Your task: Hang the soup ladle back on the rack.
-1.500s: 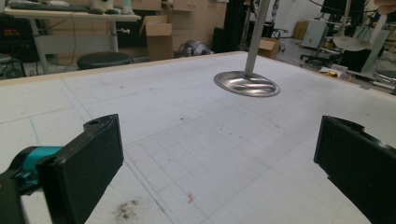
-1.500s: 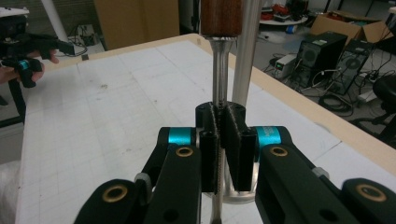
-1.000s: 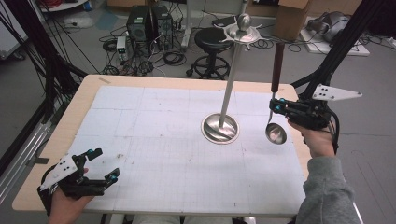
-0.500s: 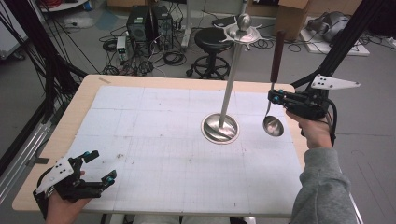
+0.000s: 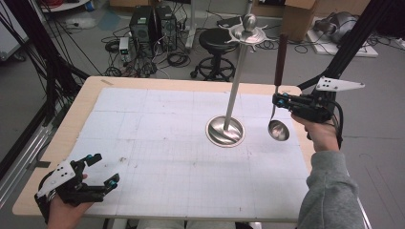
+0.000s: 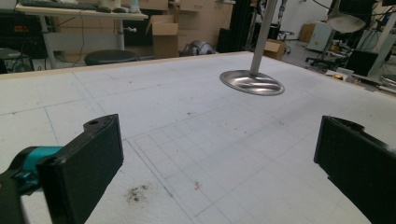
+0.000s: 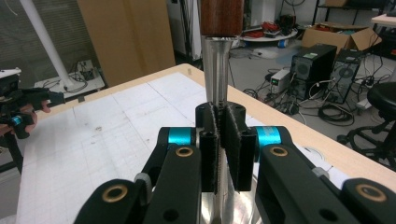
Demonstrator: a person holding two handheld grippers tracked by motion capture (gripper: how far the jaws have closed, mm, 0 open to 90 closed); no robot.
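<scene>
A metal ladle [image 5: 278, 130] with a dark wooden handle [image 7: 219, 14] hangs upright, bowl down, just above the mat near the table's right edge. My right gripper [image 5: 277, 101] is shut on its metal shaft [image 7: 217, 70], below the wood. To its left stands a metal stand with a round base [image 5: 225, 131], a tall pole [image 5: 236, 81] and hooks at the top [image 5: 248, 29]. My left gripper [image 5: 106, 169] rests open at the table's near left corner. Its jaws are wide apart with nothing between them [image 6: 219, 163], facing the stand's base [image 6: 252, 82].
A white gridded mat [image 5: 157, 124] covers the wooden table [image 5: 86, 100]. Beyond the far edge are a black stool [image 5: 217, 40], computer towers [image 5: 150, 24] and floor cables. Black frame poles [image 5: 353, 43] rise at the right.
My right gripper has lifted the ladle slightly and drawn it a little toward the stand. The left gripper has shifted only slightly at the near left corner.
</scene>
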